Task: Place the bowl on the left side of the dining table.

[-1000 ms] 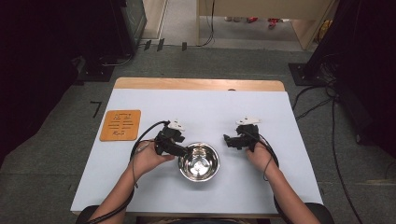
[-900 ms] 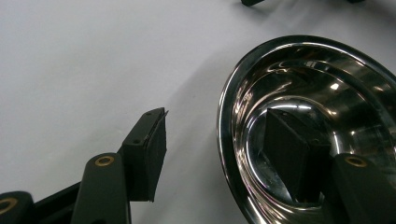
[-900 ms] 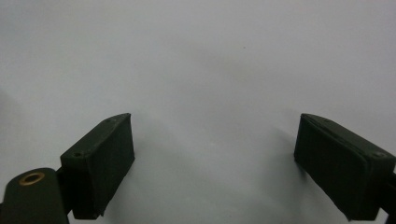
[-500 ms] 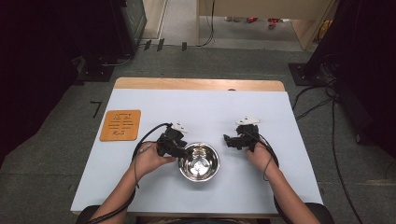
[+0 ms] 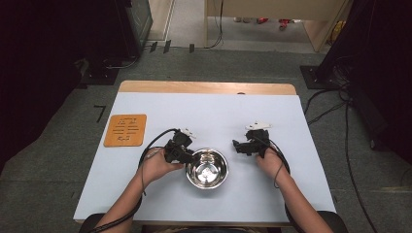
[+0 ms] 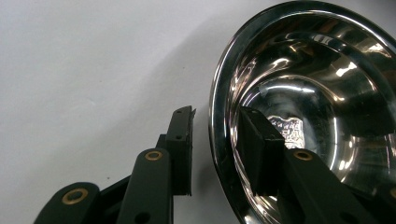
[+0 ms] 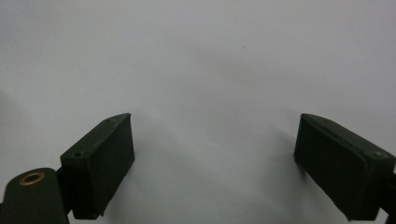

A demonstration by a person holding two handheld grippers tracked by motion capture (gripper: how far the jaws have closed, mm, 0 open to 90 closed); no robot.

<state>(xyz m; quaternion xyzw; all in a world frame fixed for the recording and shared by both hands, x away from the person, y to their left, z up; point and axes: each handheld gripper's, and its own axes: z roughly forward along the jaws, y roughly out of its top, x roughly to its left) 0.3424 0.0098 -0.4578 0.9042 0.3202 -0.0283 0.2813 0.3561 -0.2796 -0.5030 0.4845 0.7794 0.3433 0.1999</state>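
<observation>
The bowl's (image 6: 303,116) rim is straddled by the left gripper's (image 6: 215,140) parted fingers, not yet clamped; a square, firm pinch is advised. The right gripper's (image 7: 215,163) fingers are spread wide over bare counter (image 7: 196,56).

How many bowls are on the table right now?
1. The bowl sits near the table's front edge, between the two tongs; the left tongs straddle its rim, one jaw inside, one outside.
</observation>
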